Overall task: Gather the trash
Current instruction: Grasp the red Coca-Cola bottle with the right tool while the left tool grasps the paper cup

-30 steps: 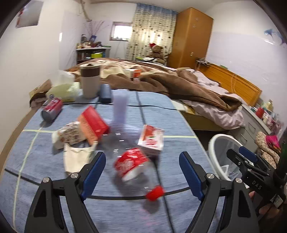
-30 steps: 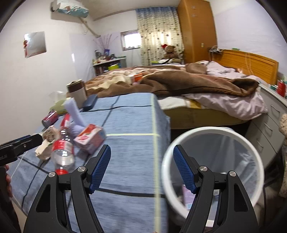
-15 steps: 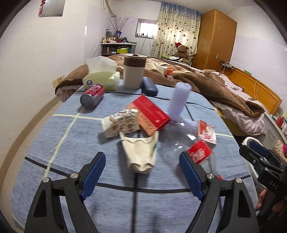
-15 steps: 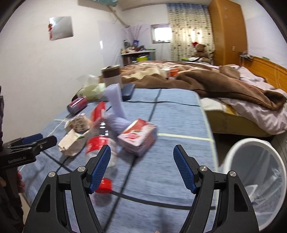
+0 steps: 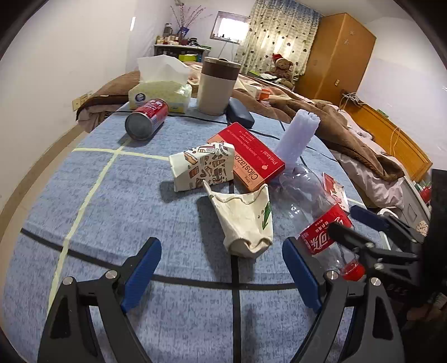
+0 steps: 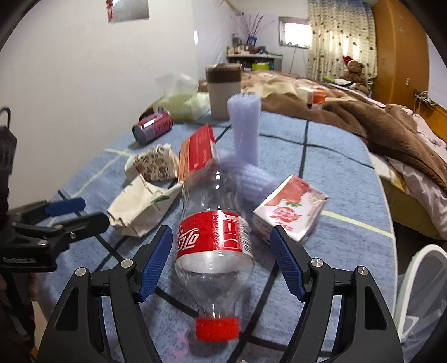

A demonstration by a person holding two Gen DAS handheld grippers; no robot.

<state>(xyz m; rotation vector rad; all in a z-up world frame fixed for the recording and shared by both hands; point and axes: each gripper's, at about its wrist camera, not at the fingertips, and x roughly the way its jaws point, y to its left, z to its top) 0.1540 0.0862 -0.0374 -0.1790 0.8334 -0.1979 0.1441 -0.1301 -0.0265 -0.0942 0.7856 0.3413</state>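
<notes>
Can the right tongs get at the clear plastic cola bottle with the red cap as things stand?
Probably yes. The right tongs are open, and the clear plastic cola bottle with the red cap lies between the fingers, cap toward the camera, with nothing in between.

Daylight is coming through the far window (image 5: pixel 226 26), glaring slightly; fisheye edges are bending, and the right view is blurring.
</notes>
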